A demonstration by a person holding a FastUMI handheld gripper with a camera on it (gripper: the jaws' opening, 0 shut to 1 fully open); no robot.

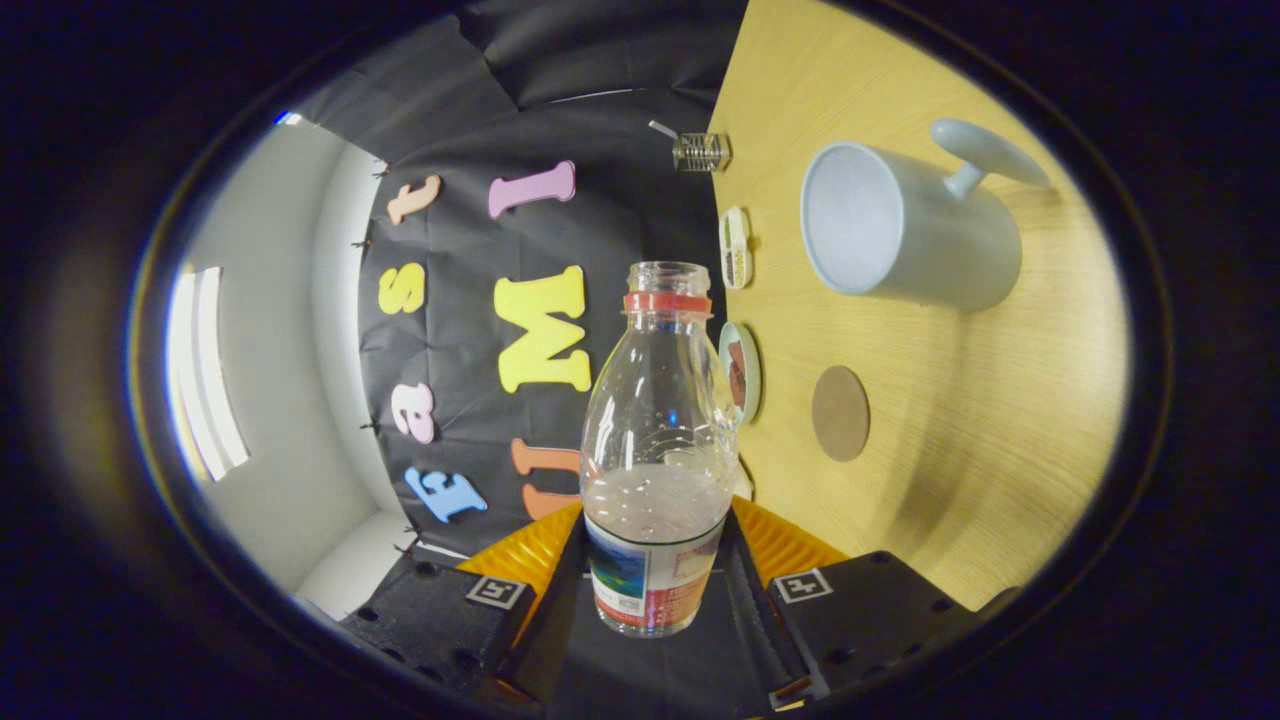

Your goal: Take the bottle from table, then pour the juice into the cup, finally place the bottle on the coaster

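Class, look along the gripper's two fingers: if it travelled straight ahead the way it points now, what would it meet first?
The gripper is shut on the bottle, so that travels with it. Beyond the bottle's open neck, the booth's black cloth wall looks like the first thing in line, though depth is unclear. The cup lies off to one side.

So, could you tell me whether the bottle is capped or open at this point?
Open. The bottle, held between the gripper fingers, has a bare mouth above its red neck ring, with no cap on it.
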